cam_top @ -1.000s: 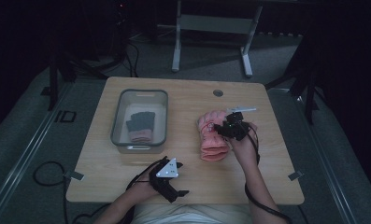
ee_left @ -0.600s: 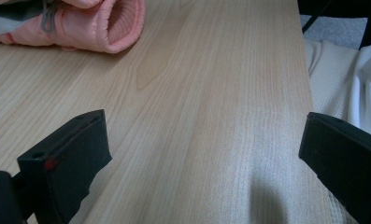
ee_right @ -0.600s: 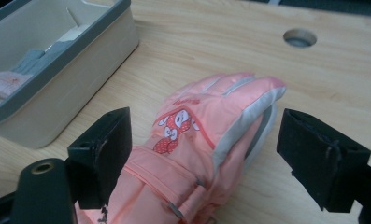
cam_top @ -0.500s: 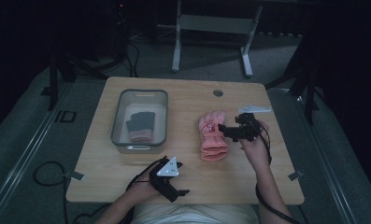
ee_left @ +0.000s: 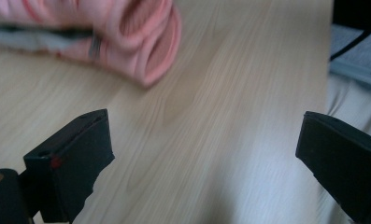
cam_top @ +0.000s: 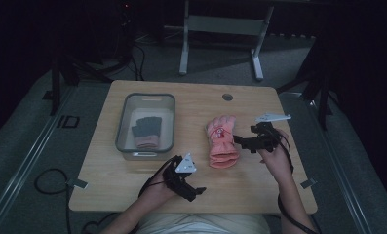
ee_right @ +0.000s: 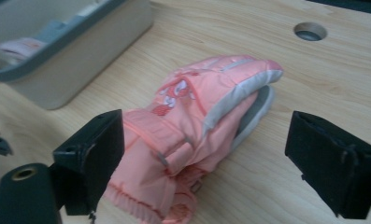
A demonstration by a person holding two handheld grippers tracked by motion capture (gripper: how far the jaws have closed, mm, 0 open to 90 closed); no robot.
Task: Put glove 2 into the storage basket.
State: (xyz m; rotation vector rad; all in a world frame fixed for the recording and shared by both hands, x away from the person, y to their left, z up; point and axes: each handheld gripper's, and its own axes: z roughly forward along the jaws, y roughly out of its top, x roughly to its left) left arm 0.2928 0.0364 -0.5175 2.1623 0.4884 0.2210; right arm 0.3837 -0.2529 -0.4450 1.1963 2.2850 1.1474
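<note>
One pink glove [cam_top: 221, 141] was seen lying flat near the middle of the surface [cam_top: 191, 180], just beside the right wall of the grey bin [cam_top: 145, 155], which was set toward the left edge. Inside that bin one dark grey glove [cam_top: 147, 127] was already lying on something pale pink, too small to be identified. The work was therefore judged to be partly done: one glove binned, one left outside, not yet gripped or lifted.

The right hand-held gripper [cam_top: 239, 140] was held just beside the pink glove's right side, its jaws spread wide and framing the glove [ee_right: 197, 121] in the right gripper view without a hold being taken. The left hand-held gripper [cam_top: 193, 192] was held near the front edge, apart from the glove, its jaws likewise spread with nothing between them but bare wood [ee_left: 211, 140].

Counted: two hand-held grippers, one bin, two gloves, and one round hole [cam_top: 227, 97] toward the far edge
</note>
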